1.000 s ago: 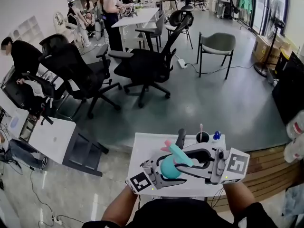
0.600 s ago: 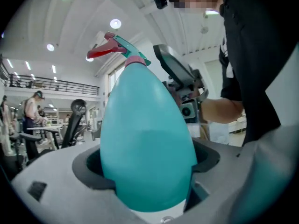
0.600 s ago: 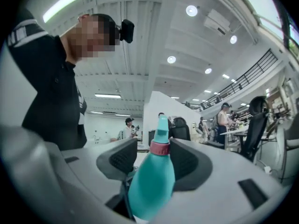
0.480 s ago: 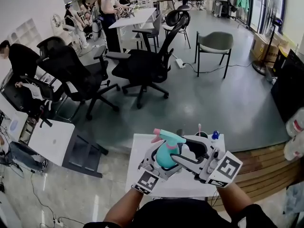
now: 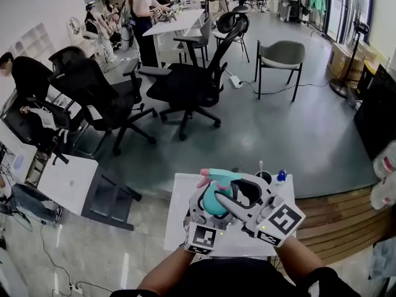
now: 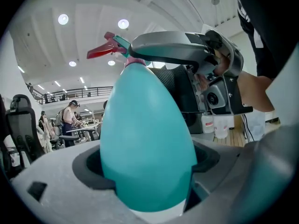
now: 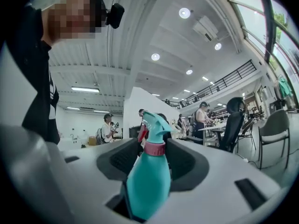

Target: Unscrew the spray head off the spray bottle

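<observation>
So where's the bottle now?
In the head view the bottle is low centre, above the table, its body clamped in the left gripper; its neck stands between the right gripper's jaws, which have just been opening.

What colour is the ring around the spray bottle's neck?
Pink; the ring shows best in the right gripper view, on the teal spray bottle.

- The spray bottle [image 6: 147,139] is smooth teal plastic with a soft sheen.
- The spray head [image 7: 152,120] is the same smooth plastic, with a pink plastic collar [image 7: 154,148].
- The left gripper [image 6: 147,164] and the right gripper [image 7: 152,167] have matt grey plastic shells, and the pad recesses are darker and duller.
- The table [image 5: 179,209] has a smooth, matt white top.
- The floor [image 5: 278,141] is smooth and grey with a dull gloss.
- The planking [image 5: 346,218] at the near right is brown wood.
</observation>
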{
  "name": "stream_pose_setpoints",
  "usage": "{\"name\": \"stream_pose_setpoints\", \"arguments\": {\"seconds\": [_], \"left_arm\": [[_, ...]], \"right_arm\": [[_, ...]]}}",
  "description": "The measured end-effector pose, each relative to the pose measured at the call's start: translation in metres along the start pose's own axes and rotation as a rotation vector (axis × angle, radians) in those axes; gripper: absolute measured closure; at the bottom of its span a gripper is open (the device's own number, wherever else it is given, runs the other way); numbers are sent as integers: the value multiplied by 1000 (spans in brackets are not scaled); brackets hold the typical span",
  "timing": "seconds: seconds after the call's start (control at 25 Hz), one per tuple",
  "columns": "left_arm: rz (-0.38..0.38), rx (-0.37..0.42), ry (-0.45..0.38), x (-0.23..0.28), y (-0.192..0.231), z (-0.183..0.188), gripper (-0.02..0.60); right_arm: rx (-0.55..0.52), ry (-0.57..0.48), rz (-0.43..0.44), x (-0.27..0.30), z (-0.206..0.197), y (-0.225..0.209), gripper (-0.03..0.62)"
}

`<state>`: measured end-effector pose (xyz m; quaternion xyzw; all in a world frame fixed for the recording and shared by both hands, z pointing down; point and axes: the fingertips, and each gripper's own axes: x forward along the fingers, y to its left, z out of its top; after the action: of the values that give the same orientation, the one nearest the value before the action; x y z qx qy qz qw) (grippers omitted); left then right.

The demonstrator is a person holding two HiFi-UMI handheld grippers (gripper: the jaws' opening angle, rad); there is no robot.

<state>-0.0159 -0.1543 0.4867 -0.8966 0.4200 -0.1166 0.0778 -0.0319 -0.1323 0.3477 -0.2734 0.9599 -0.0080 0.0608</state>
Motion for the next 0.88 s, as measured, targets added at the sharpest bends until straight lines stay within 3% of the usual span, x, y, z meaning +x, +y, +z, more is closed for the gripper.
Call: {"name": "stream_pose_setpoints", "arguments": {"seconds": [0.32, 0.56, 0.72, 0.88], "left_arm": [[-25, -10, -21, -1, -5, 5, 120], [-166, -17, -94, -6, -17, 24, 120], [-312, -24, -136, -14, -33, 31, 120], [-525, -69, -216, -33, -58, 51, 120]], "right_arm": [[-5, -1, -32, 3, 4, 1, 447], [15, -8, 31, -1, 11, 7, 454], [12, -9, 136, -9, 16, 16, 455], [10, 9, 376, -23, 18, 37, 456]]}}
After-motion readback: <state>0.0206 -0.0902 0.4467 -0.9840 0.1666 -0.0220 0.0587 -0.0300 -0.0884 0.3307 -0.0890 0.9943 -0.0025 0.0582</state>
